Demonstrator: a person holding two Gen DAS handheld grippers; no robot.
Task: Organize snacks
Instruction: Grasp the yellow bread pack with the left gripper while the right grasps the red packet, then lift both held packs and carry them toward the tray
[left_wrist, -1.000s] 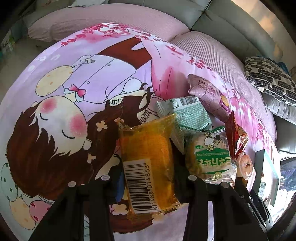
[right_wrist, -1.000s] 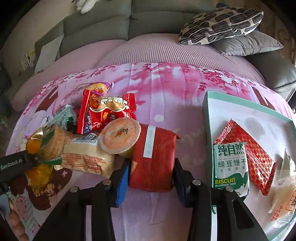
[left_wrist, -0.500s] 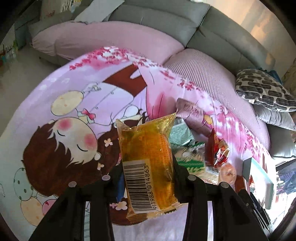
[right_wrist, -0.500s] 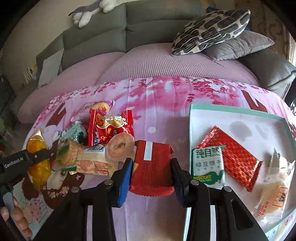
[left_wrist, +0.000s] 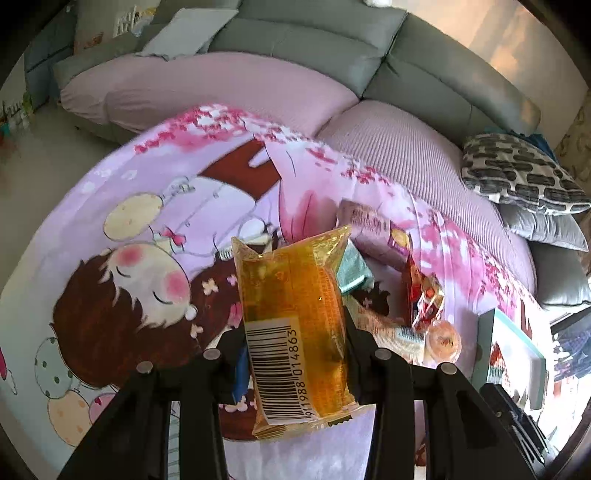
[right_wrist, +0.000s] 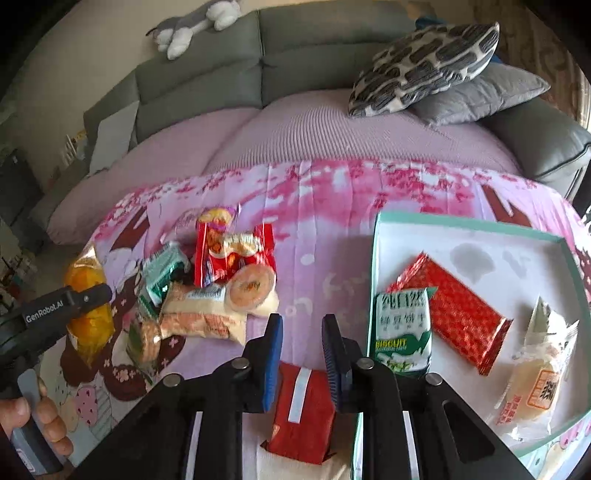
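Grey sofa (right_wrist: 295, 55) cushions fill the back of the room, and in front of them a pink cartoon-print cloth (right_wrist: 332, 206) covers the surface where the snacks lie. At the right side of the cloth sits a teal-rimmed tray (right_wrist: 373, 258), already holding a green biscuit pack (right_wrist: 402, 332), a flat red wrapper (right_wrist: 461, 321) and a pale pastry (right_wrist: 535, 376).

Well to the left of the tray, the left gripper (left_wrist: 295, 332) is clamped on an orange packet (left_wrist: 295, 295), held clear of the cloth. Its pads press the packet's two long sides near the barcode end. The film looks glossy and puffed, so I'd guess it is light, soft and a bit slippery. A grip across the middle looks safer than one on the crimped ends.

The right gripper (right_wrist: 301, 332) has its jaws drawn together with nothing between the pads. A red packet (right_wrist: 303, 417) lies under it on the cloth, just beside the tray's near left corner. It looks small, light and crinkly. Taking it by its two long edges, across the white strip, seems the surest hold.

Between the tray and the orange packet, a loose pile remains. It includes a jelly cup (right_wrist: 251, 286) and a red bag (right_wrist: 236, 251). The cup's foil lid looks easy to dent.
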